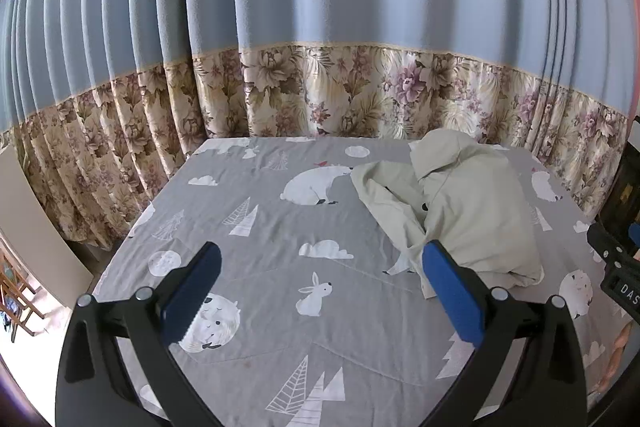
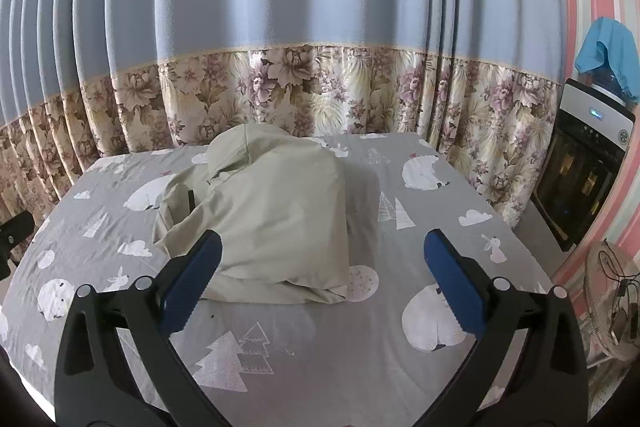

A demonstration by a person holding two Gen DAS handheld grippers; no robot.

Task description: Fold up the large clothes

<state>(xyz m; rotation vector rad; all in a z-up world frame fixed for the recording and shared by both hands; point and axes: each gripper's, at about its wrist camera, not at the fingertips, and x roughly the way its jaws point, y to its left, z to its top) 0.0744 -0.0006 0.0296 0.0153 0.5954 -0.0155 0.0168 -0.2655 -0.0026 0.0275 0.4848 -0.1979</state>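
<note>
A crumpled jacket lies on the bed, ahead of both grippers' wide-spread, empty fingers.

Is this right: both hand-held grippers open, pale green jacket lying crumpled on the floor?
Not the floor. The pale green jacket lies crumpled on the bed's grey animal-print sheet, as the right wrist view shows. The left hand-held gripper and right hand-held gripper are both open.

Blue floral-hemmed curtains behind bed
</note>
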